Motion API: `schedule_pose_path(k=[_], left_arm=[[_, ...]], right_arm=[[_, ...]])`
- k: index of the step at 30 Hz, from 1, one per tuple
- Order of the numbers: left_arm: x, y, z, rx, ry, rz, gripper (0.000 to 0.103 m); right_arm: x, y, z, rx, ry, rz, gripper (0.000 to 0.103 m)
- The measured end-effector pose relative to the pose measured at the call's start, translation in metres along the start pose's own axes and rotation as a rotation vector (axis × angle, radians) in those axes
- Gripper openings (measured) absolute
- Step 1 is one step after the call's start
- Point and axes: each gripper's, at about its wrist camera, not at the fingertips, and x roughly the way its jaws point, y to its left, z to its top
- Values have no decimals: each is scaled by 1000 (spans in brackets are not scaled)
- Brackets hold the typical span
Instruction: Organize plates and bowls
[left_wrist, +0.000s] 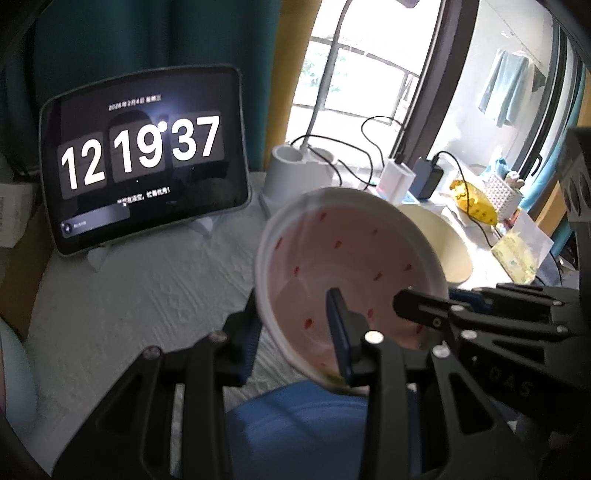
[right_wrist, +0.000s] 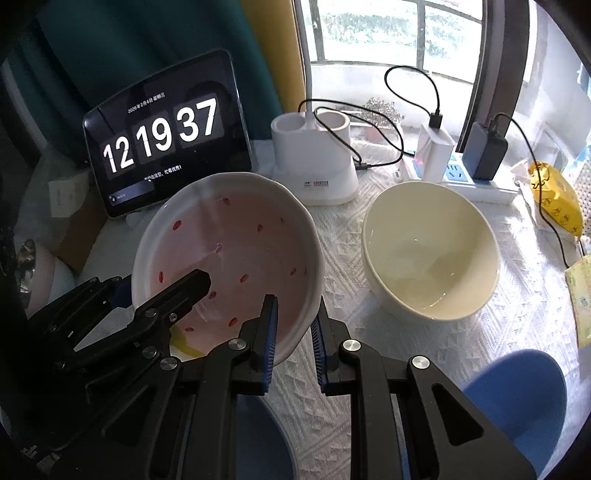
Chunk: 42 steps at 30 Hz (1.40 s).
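Note:
A pink bowl with red flecks and a white rim (left_wrist: 351, 251) (right_wrist: 236, 240) hangs tilted above the white tablecloth, held from two sides. My left gripper (left_wrist: 295, 339) is shut on its near rim, one pad inside and one outside. My right gripper (right_wrist: 293, 339) is shut on the rim on the opposite side, and in the left wrist view its fingertip (left_wrist: 406, 299) shows inside the bowl. A cream bowl (right_wrist: 428, 251) (left_wrist: 443, 243) stands upright and empty on the cloth to the right. Blue dishes lie below the grippers (left_wrist: 295, 424) (right_wrist: 517, 398).
A tablet showing a clock (right_wrist: 162, 136) leans at the back left. A white lamp base (right_wrist: 314, 162), a power strip with chargers (right_wrist: 480, 181) and black cables (right_wrist: 373, 147) line the back. A yellow packet (right_wrist: 554, 206) lies at the right edge.

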Motion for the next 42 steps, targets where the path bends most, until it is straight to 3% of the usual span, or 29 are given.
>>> schedule_pose_path(k=[23, 42], left_arm=[[-52, -35, -12, 21, -58, -14, 35], [-66, -76, -24, 70, -80, -50, 35]], right_arm=[[-60, -2, -29, -2, -88, 8, 19], [-96, -25, -52, 26, -131, -15, 19]])
